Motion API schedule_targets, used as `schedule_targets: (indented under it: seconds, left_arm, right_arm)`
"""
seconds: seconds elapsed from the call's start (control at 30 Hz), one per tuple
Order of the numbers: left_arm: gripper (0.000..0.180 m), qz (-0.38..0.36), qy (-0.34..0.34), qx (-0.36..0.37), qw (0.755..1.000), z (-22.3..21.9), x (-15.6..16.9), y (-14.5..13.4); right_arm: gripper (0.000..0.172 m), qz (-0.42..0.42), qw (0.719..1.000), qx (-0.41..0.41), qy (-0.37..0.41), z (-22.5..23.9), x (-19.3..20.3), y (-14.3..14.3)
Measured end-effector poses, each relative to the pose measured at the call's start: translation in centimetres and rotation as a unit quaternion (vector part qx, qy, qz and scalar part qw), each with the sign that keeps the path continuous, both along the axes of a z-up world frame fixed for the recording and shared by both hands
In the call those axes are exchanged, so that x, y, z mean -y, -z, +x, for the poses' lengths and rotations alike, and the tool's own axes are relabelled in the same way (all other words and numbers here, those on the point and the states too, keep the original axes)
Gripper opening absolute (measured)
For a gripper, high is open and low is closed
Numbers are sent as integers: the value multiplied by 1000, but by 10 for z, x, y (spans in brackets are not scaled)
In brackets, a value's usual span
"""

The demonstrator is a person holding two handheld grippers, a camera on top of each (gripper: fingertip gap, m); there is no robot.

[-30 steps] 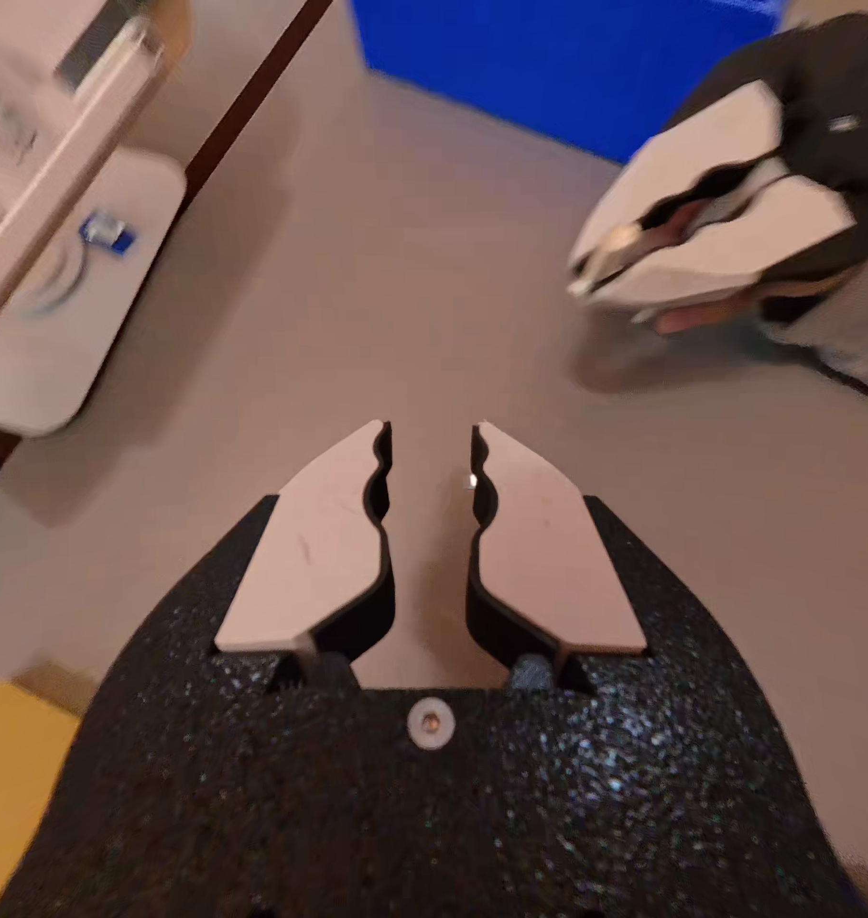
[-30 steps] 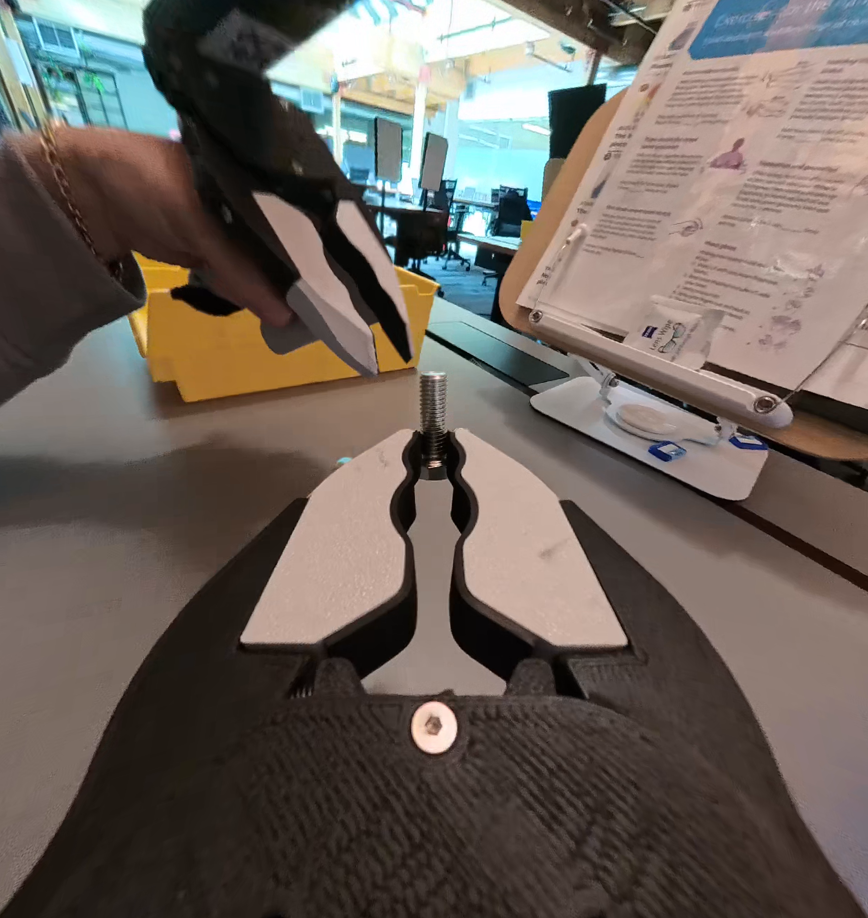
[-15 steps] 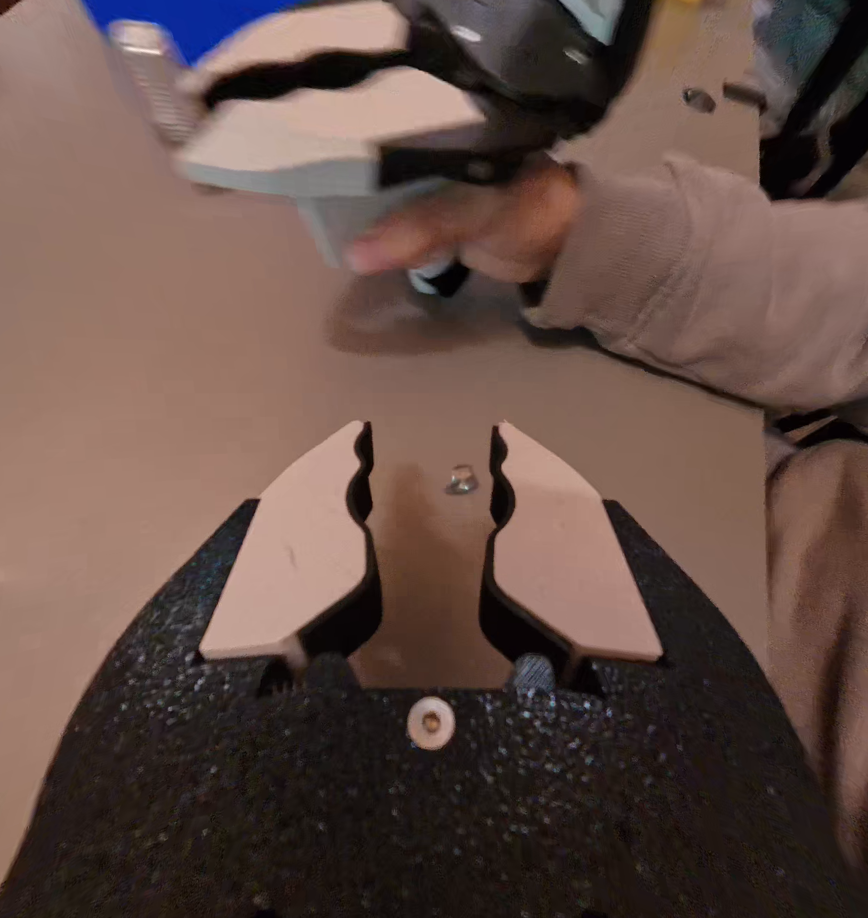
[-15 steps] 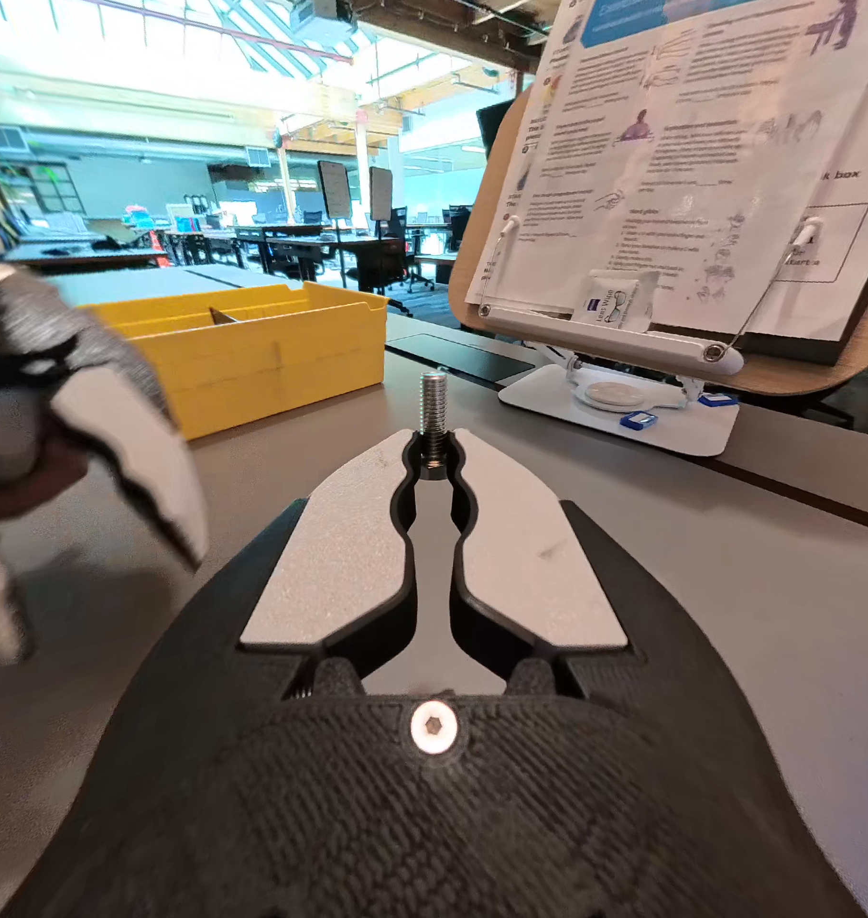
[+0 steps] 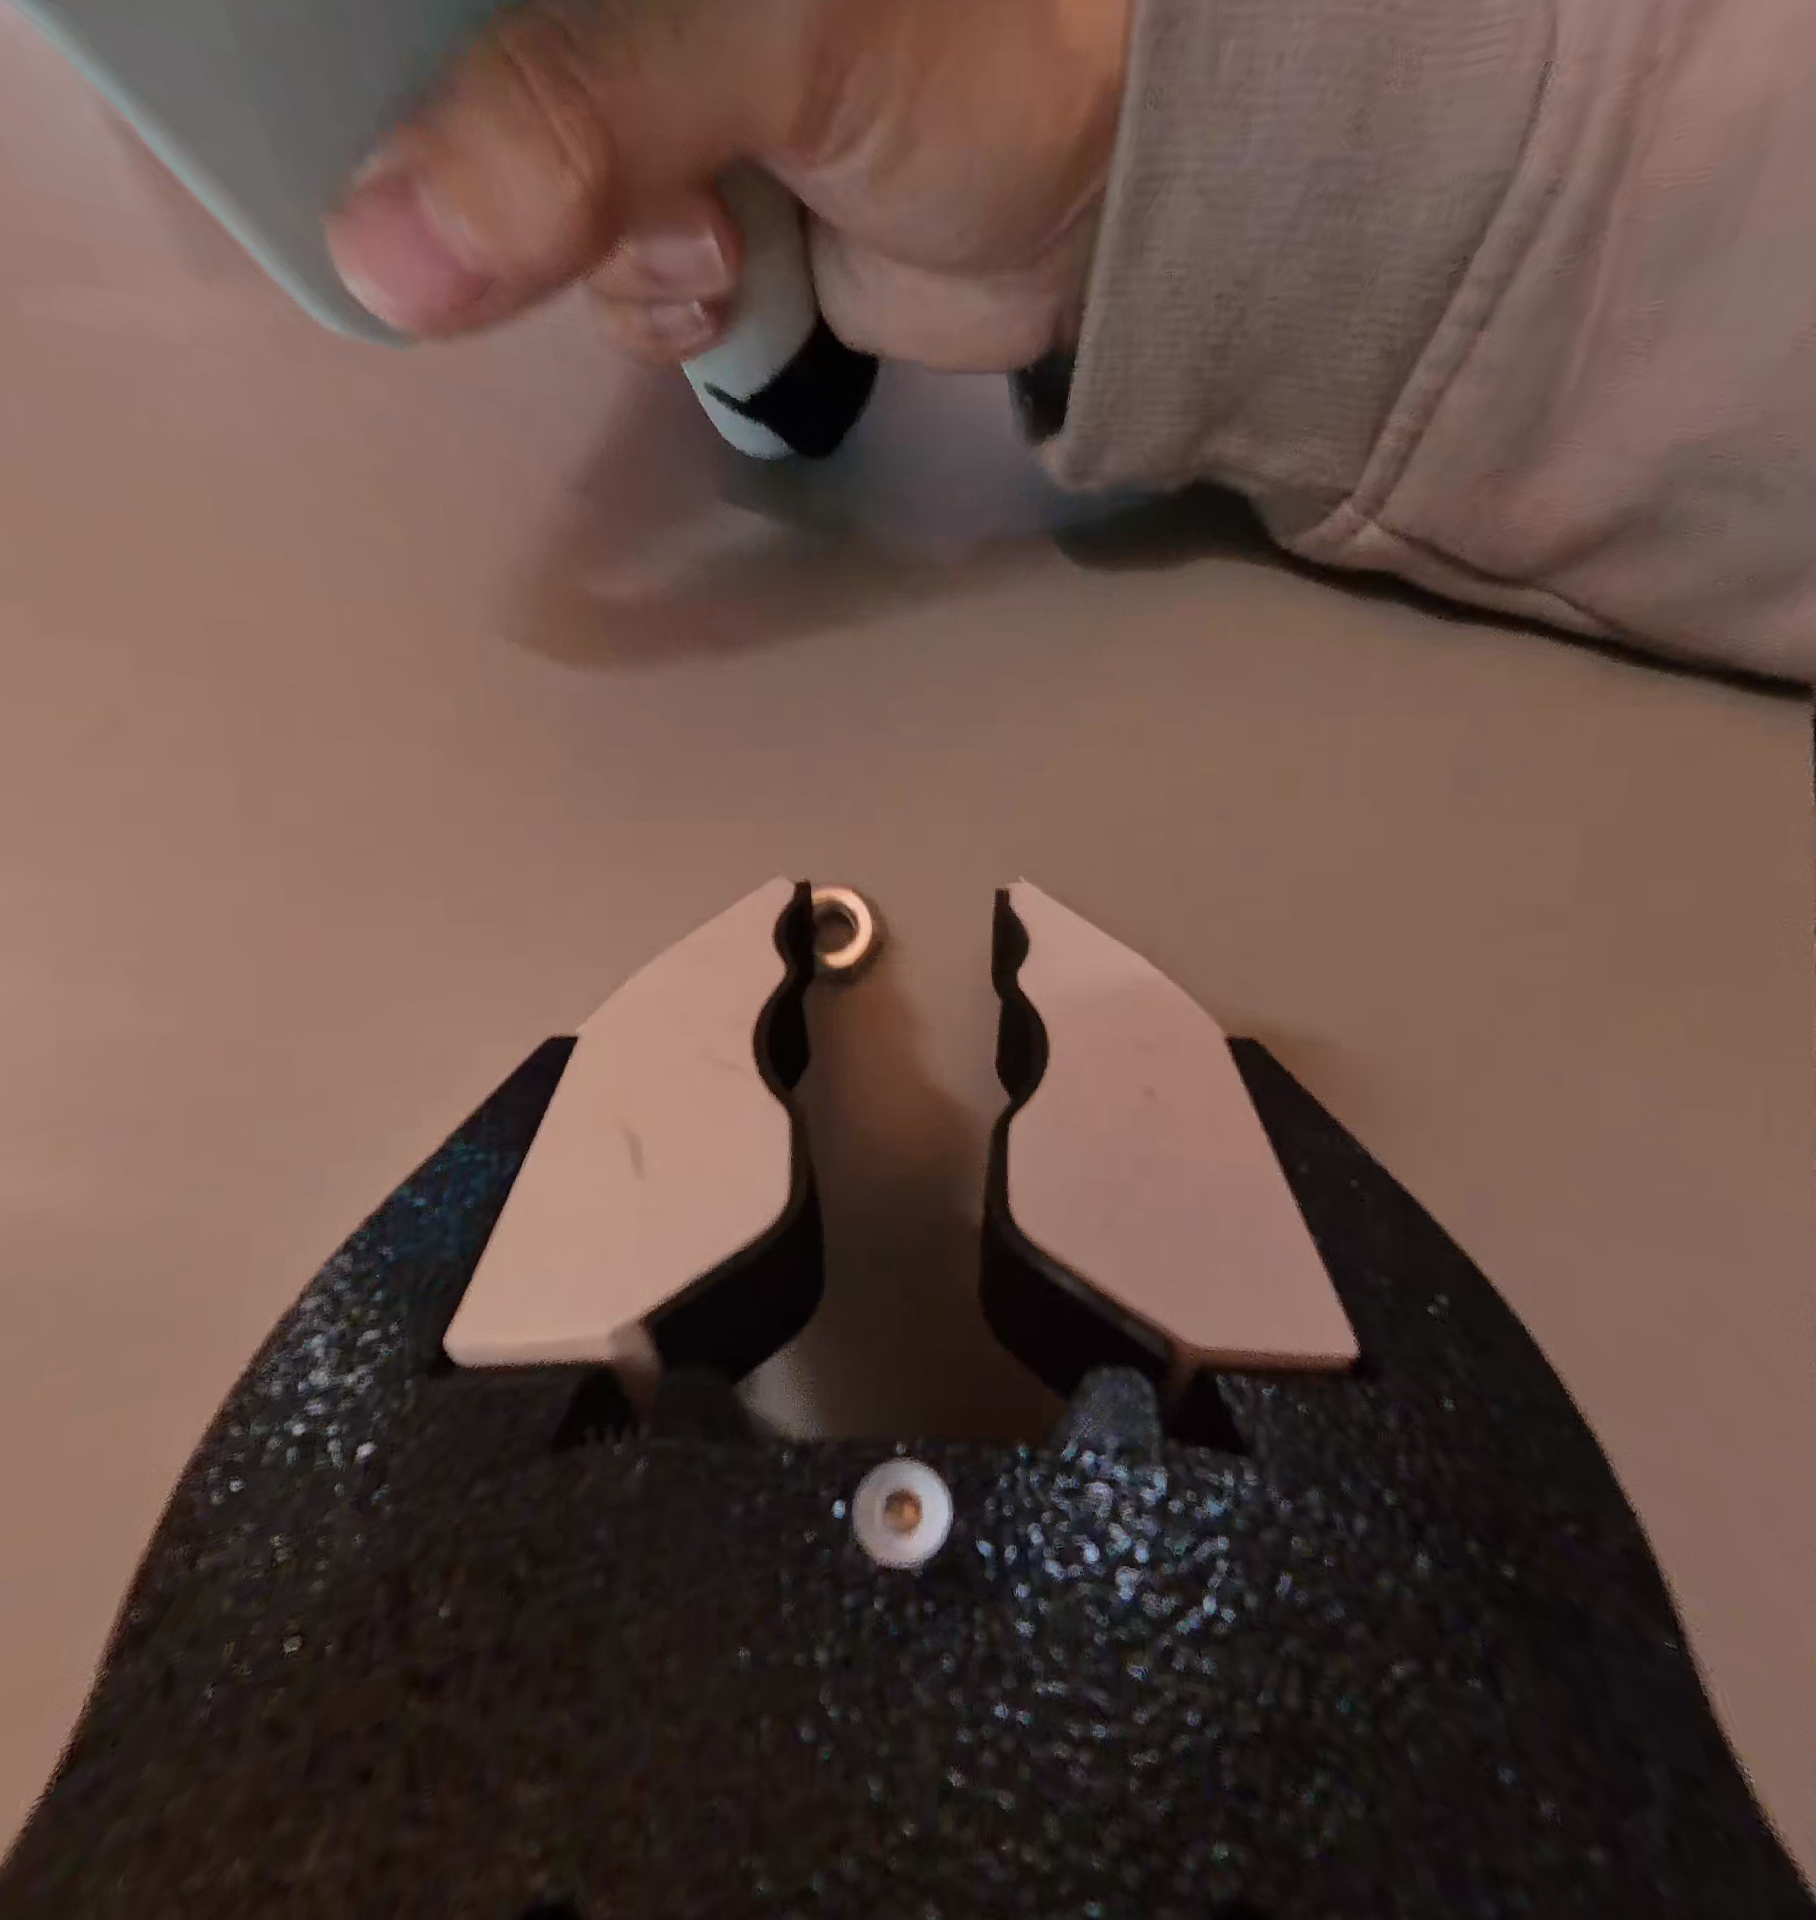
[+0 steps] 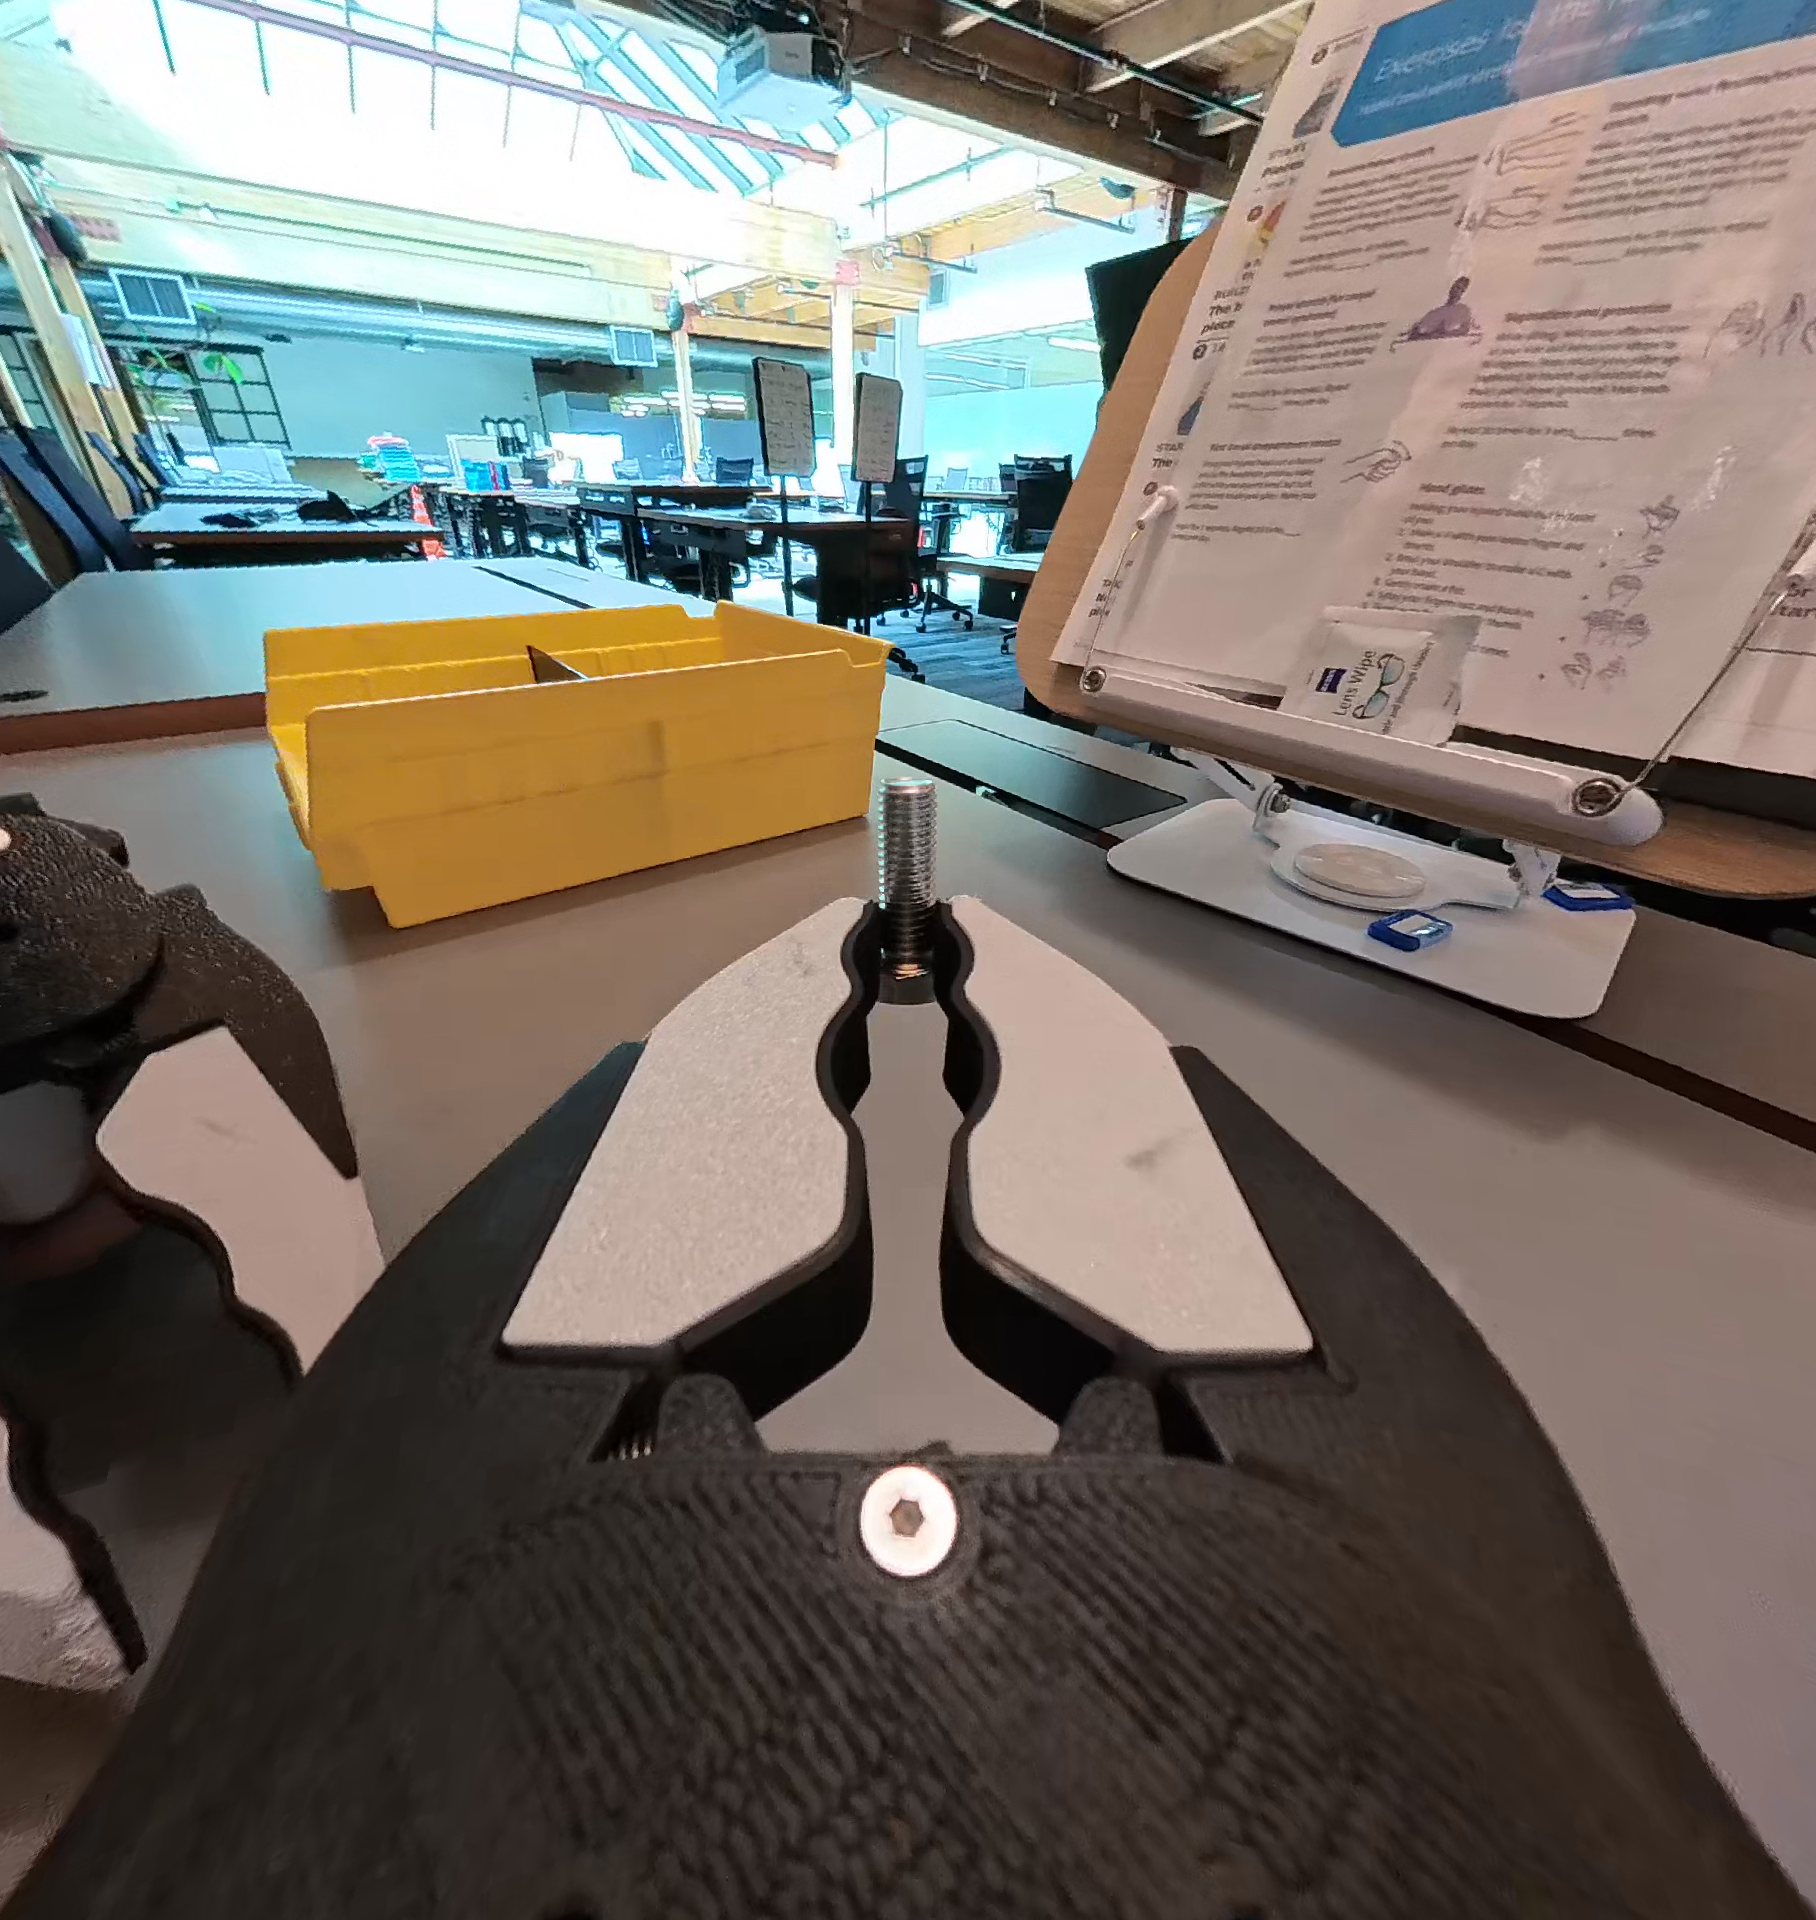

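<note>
Bolt (image 6: 908,894) clamped upright in right gripper (image 6: 908,940), threads up.
Left gripper (image 5: 899,920) wide, over table (image 5: 260,727); nut (image 5: 844,930) flat between tips, beside left finger (image 5: 675,1091). Farther: hand (image 5: 779,177), yellow bin (image 6: 571,748), document stand (image 6: 1403,862).

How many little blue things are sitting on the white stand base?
2. One blue thing lies near the front of the white stand base; another blue thing sits behind it to the right, partly hidden. More may be hidden.
</note>
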State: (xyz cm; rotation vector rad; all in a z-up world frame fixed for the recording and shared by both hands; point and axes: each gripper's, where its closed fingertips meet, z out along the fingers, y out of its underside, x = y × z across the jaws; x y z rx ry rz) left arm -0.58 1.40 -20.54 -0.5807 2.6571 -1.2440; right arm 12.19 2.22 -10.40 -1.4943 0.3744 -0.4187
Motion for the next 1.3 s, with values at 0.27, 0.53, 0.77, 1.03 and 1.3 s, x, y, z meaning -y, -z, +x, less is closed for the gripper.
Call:
schedule_targets:
  seconds: [0.27, 0.53, 0.77, 1.03, 1.3]
  left_arm:
    - [20, 48, -42, -13, 998, 14, -5, 15]
    - [18, -21, -47, 97, 994, 59, -24, -87]
    - [17, -39, -8, 109, 993, 96, -19, -147]
    - [17, -14, 18, 78, 997, 104, -14, -132]
    - [17, 16, 22, 56, 998, 102, -22, -118]
  right_arm:
    - [9, 7, 1000, 3, -3, -1, 2, -4]
    - [9, 27, 1000, -3, 1, -1, 1, -7]
    - [9, 7, 1000, 24, -2, -10, -12, -4]
    - [9, -8, 999, 45, -1, -14, -16, -6]
    - [9, -52, 996, 68, -9, -19, -26, 3]
